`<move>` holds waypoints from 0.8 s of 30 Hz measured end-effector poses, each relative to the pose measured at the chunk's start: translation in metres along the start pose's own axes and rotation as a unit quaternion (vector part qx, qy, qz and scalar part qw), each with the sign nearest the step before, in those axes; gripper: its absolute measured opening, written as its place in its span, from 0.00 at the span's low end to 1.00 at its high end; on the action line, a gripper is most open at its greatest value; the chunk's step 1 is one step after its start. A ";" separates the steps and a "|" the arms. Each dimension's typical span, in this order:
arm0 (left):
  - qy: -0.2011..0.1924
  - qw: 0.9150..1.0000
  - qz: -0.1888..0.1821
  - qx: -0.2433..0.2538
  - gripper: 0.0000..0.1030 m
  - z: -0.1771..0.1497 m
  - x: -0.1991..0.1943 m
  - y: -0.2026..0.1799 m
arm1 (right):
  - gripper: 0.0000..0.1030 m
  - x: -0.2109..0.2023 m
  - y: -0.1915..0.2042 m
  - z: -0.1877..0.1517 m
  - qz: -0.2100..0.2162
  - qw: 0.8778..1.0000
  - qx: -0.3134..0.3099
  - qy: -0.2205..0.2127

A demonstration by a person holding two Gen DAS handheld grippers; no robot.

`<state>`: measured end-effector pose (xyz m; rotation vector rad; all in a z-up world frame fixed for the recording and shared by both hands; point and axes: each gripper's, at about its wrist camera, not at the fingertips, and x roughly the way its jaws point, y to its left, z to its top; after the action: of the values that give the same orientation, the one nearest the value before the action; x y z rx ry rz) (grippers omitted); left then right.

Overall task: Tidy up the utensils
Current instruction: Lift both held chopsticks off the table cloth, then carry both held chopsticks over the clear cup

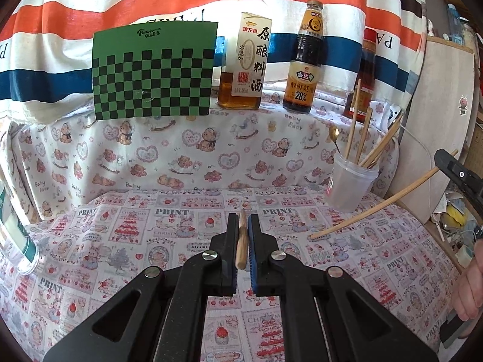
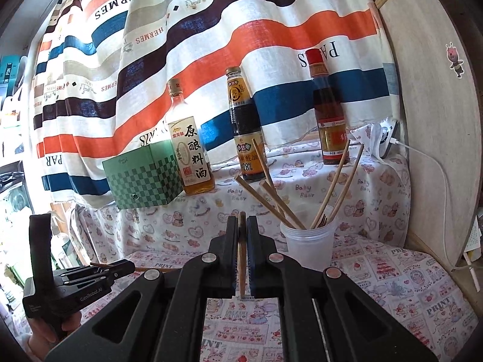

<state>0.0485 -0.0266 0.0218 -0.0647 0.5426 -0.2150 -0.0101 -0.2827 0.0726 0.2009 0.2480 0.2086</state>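
1. Main risk: we hold a chopstick in each gripper, and both must go into the plastic cup (image 2: 308,241), which already bristles with chopsticks (image 2: 268,199) leaning outward. A long stick brought in at a slant could, in our judgement, strike those leaning ones or the rim and tip the light cup.
2. Second risk: the right gripper (image 2: 241,241) pinches its chopstick (image 2: 241,259) near one end, so most of the length hangs free, as the left wrist view shows (image 1: 383,202). We expect the stick to swing or slip between the pads if it is knocked.
3. Third risk: the two grippers share one target. The right tool (image 1: 459,175) sits at 3 o'clock in the left view, just beyond the cup (image 1: 353,181), so both arriving together could cross sticks.
4. Left gripper (image 1: 241,241): jaws closed on a short wooden stick (image 1: 241,247) that runs along the fingers. It is held level above the patterned cloth (image 1: 151,241), with the cup at 2 o'clock.
5. Right gripper: jaws closed on its chopstick, pointing toward the shelf of bottles (image 2: 244,126), with the cup just past the fingertips at 1 o'clock.
6. The left tool (image 2: 90,274) appears at 9 o'clock in the right view, well apart from the cup.
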 end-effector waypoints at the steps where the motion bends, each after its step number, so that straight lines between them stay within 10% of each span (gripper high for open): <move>1: -0.004 1.000 -0.003 -0.003 0.05 0.000 -0.001 0.001 | 0.06 -0.001 -0.002 0.001 -0.001 1.000 0.003 -0.002; 24: -0.068 0.997 -0.029 0.010 0.05 0.096 -0.038 -0.048 | 0.06 0.000 -0.016 0.106 -0.031 0.999 -0.025 0.014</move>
<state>0.0578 -0.0643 0.1286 -0.0748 0.4039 -0.2714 0.0209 -0.3162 0.1695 0.1399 0.2754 0.1567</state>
